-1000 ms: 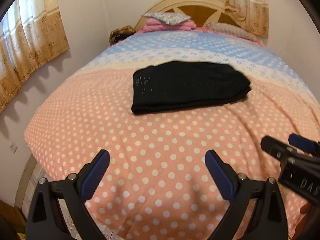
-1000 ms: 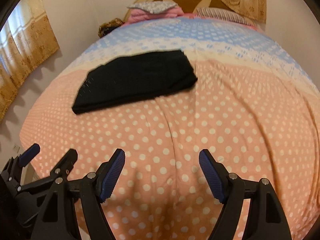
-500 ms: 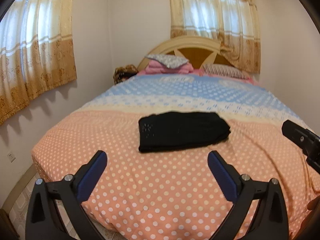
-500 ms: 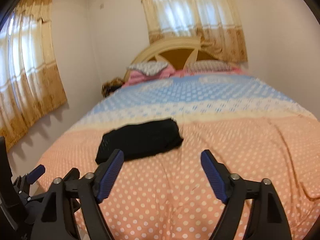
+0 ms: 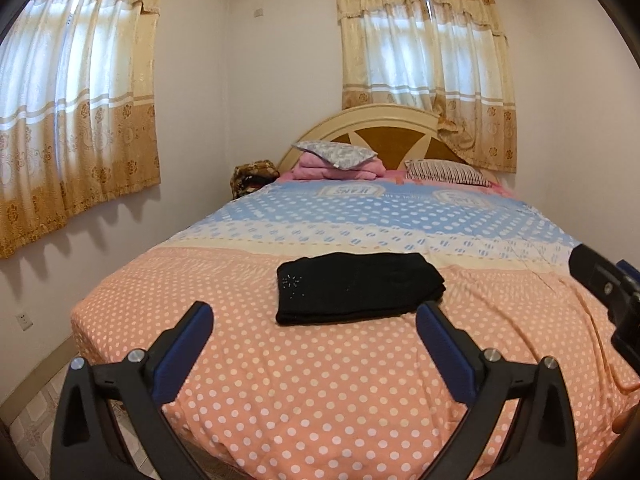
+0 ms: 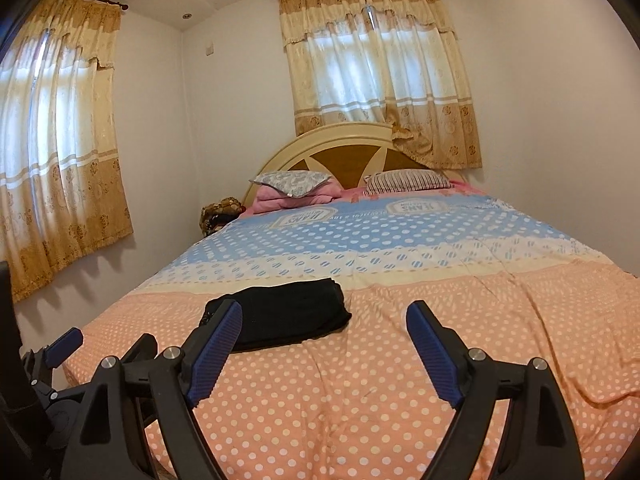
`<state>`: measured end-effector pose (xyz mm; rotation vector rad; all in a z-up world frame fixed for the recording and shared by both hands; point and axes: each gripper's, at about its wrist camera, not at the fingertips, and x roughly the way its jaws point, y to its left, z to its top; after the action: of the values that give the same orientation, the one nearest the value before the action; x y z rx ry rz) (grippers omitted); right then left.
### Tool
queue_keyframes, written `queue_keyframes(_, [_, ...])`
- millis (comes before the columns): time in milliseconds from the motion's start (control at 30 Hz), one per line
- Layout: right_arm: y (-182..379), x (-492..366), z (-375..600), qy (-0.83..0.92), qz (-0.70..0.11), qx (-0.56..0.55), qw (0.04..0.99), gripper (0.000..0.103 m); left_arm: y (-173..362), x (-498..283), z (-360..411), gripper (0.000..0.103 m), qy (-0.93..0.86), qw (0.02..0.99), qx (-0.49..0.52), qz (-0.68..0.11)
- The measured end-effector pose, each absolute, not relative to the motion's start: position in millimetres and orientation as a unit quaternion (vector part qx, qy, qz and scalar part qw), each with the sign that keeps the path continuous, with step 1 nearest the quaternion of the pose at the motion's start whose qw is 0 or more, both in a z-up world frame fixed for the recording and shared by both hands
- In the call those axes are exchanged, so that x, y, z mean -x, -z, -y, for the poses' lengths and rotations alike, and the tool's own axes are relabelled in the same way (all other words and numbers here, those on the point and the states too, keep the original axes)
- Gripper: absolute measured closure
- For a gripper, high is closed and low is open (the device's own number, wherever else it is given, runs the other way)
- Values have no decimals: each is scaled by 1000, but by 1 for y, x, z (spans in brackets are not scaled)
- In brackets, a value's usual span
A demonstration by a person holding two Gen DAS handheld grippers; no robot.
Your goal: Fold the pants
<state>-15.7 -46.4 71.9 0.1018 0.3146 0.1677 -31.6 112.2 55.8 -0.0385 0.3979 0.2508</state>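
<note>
The black pants [image 5: 356, 288] lie folded into a flat rectangle on the orange polka-dot part of the bedspread [image 5: 320, 380]. They also show in the right wrist view [image 6: 292, 314], partly behind my right gripper's left finger. My left gripper [image 5: 314, 344] is open and empty, held back from the pants near the foot of the bed. My right gripper [image 6: 324, 346] is open and empty, to the right of the pants and short of them. The right gripper's body shows at the right edge of the left wrist view [image 5: 608, 292].
The bed fills the room, with pillows [image 5: 336, 154] and a pink folded blanket at the headboard [image 5: 384, 128]. A bundle [image 5: 254, 174] sits by the bed's far left corner. Curtained windows [image 5: 424, 80] are behind and at left. Walls are close on both sides.
Both grippers have pulled back and tilted up from the bed. The pants now look smaller and farther away, and the walls and curtains have come into view. The pants have not moved.
</note>
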Motion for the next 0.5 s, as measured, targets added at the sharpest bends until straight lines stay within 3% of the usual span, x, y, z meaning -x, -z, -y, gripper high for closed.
queue_keyframes(500, [-64, 12, 51, -83, -169, -61, 980, 16, -55, 34, -104, 0, -144, 970, -12, -194])
